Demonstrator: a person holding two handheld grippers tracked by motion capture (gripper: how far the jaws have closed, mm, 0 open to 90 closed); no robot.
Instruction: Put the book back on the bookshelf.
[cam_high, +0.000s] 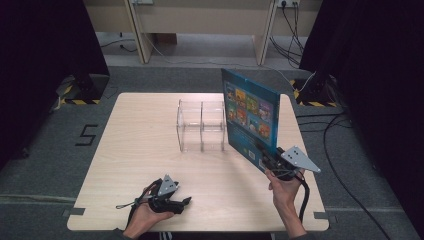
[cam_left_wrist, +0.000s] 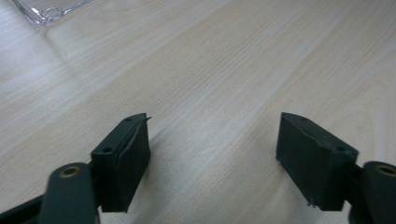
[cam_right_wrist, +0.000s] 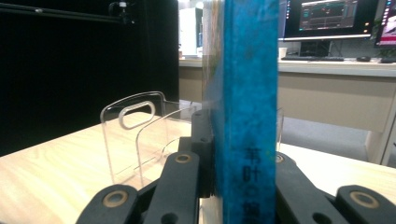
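Observation:
A blue picture book (cam_high: 250, 115) stands upright and tilted above the table's right side, its spine (cam_right_wrist: 247, 93) facing the right gripper view. My right gripper (cam_high: 272, 160) is shut on the book's lower near corner, with a black jaw on each cover (cam_right_wrist: 240, 154). A clear acrylic rack (cam_high: 200, 125) with upright dividers stands at the table's middle, just left of the book, and shows beside it as (cam_right_wrist: 135, 135). Near the front edge my left gripper (cam_high: 185, 201) rests low over the wood. Its jaws stand open (cam_left_wrist: 215, 140) with only bare table between them.
The light wooden table (cam_high: 140, 150) has free room on its left half and along the front. A corner of the clear rack (cam_left_wrist: 46, 9) shows at the top left of the left gripper view. Dark curtains, cables and a desk lie beyond the table.

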